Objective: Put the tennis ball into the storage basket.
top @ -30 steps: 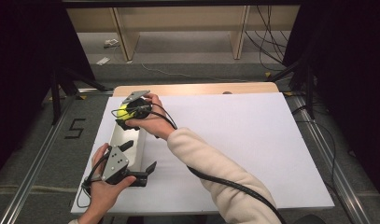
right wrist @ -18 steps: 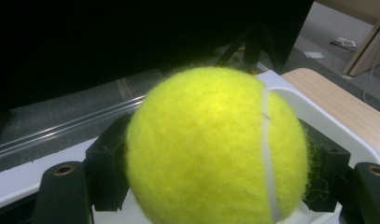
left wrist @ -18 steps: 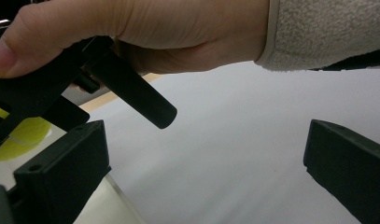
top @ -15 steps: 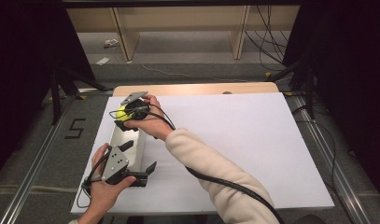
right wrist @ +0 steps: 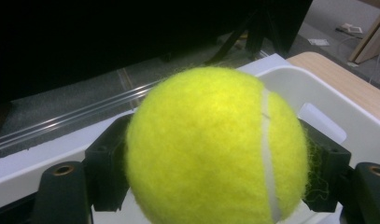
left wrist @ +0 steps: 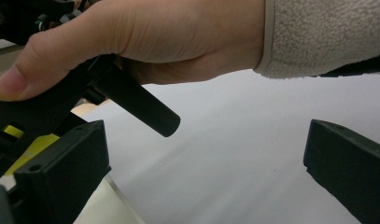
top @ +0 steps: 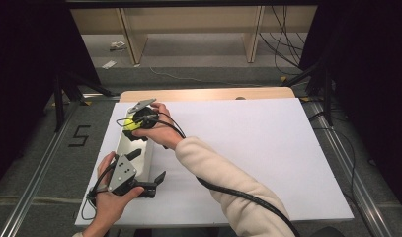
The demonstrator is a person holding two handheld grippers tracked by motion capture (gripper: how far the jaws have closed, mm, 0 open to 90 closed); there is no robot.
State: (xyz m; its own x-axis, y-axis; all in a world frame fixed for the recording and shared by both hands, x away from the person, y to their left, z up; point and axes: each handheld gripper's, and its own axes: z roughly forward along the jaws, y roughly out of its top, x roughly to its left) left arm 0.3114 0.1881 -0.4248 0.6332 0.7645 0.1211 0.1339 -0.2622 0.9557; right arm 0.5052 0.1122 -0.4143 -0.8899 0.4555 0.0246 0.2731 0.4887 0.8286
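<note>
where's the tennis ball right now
The tennis ball is clamped between the right gripper's jaws, over the far end of the white tray at the table's left side in the high view.

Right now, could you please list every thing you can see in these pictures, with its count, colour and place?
tennis ball: one, yellow with a white seam, clamped between the right gripper's jaws above the tray
tray: one, white, long and narrow, at the left edge of the board
board: one, white, lying flat on the table
table: one, light wood, a strip showing past the board's far edge
number 5 mark: one, black, on the grey floor to the left
right gripper: one, black, over the tray's far end
left gripper: one, black with a grey plate, jaws apart near the tray's near end
sleeve: one, cream, on the right forearm
</note>
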